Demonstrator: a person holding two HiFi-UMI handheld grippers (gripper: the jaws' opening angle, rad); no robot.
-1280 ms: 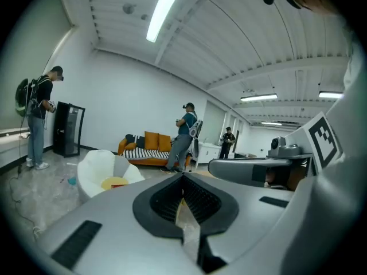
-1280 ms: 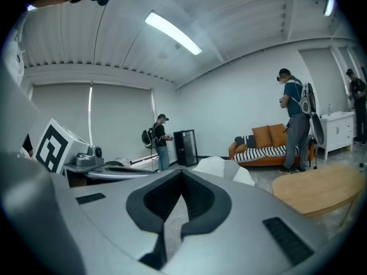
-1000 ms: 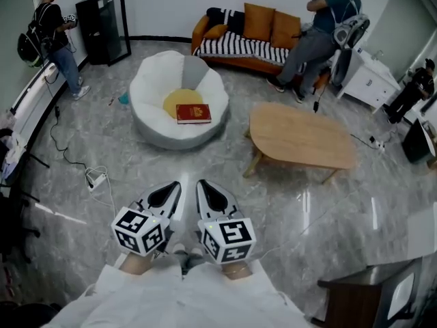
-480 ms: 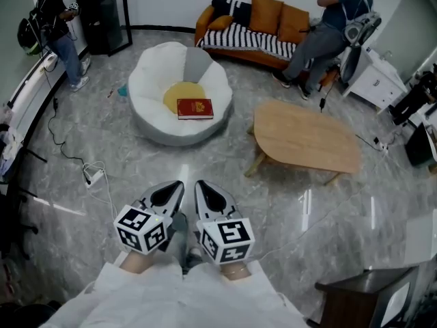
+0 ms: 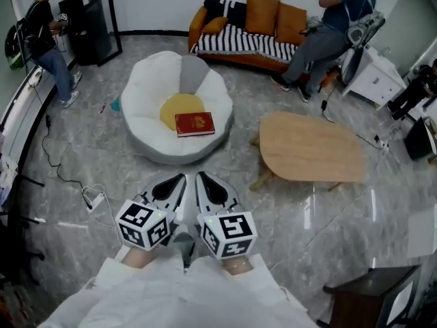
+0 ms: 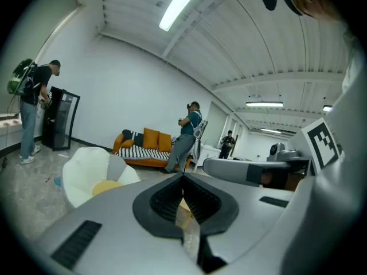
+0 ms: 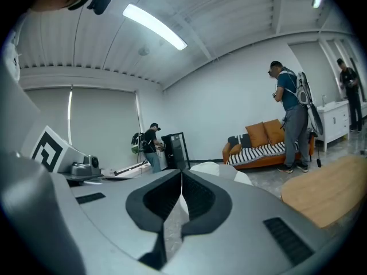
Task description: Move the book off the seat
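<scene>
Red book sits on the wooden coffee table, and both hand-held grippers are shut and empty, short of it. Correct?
No. The red book lies on the white beanbag seat, not the wooden coffee table; the head view shows it. The left hand-held gripper and right hand-held gripper are shut and empty, short of it.

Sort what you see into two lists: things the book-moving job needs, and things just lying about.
Job: red book; white beanbag seat; left gripper; right gripper, both shut, empty.
Lying about: wooden table; striped sofa; black cabinet; power strip.
</scene>
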